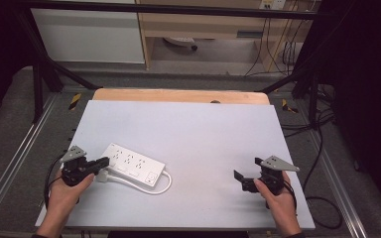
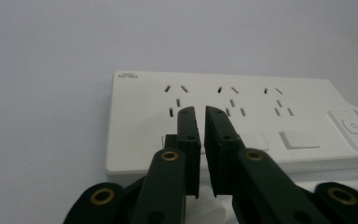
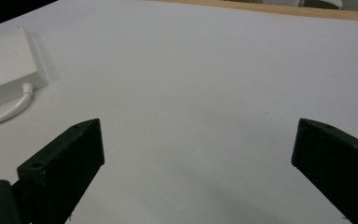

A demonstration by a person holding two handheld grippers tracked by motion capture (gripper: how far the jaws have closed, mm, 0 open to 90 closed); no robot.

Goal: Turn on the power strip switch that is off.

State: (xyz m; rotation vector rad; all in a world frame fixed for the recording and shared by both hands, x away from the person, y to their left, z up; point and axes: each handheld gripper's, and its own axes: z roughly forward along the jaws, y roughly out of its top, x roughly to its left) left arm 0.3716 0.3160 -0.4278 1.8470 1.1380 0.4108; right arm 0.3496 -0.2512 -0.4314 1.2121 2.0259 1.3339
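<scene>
The left claw (image 2: pixel 200 114) has its jaws almost together, with only a thin slit between them and something white showing low in that slit. It looks like the plug (image 1: pixel 102 176) of the power strip (image 1: pixel 133 166), but I cannot tell for sure whether it is clamped. The jaw tips hang over the strip's near long edge, level with the first bank of sockets. The strip lies flat near the bench's (image 1: pixel 188 124) front-left corner. Its white cord (image 1: pixel 151 188) loops along the front side, and its switch is at the end farther from the left claw.

The right claw (image 1: pixel 250 173) rests near the front-right corner with its jaws wide apart around nothing, well apart from the strip.

If the plug is to be seated, square its pins over the slots before pressing. Push straight down, and bring the right claw over to pin the strip's far end so it cannot slide.
</scene>
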